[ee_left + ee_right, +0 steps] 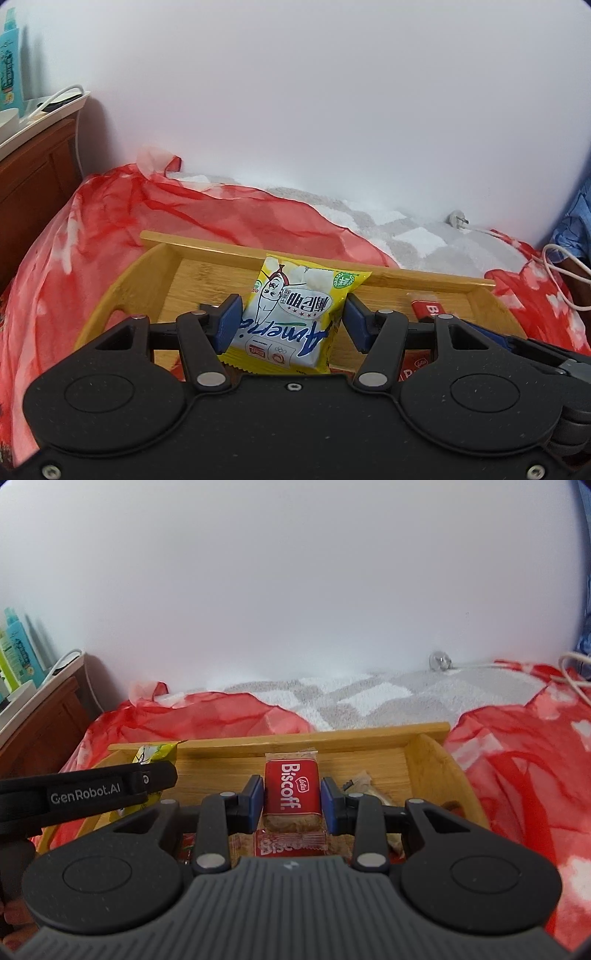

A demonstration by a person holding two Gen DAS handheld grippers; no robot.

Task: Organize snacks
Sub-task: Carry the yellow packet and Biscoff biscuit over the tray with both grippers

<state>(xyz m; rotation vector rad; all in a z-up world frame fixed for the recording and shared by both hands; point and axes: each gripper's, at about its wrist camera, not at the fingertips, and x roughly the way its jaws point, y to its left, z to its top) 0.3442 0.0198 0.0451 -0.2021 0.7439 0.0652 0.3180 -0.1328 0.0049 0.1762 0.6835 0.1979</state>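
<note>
A bamboo tray [207,266] lies on a red cloth. My left gripper [291,317] is shut on a yellow and white snack packet [291,314] and holds it over the tray's left part. In the right wrist view my right gripper [291,799] is shut on a red Biscoff biscuit pack [291,790] over the tray [424,760]. A second Biscoff pack [291,843] lies in the tray below it. The left gripper's body [92,794] shows at the left, with the yellow packet's edge [155,753] behind it.
The red cloth [110,240] covers a grey-white checked blanket [406,232] against a white wall. A wooden bedside cabinet [33,173] with bottles and a white tray stands at the left. A white cable and plug [458,219] lie at the right. Other wrapped snacks [364,781] lie in the tray's right part.
</note>
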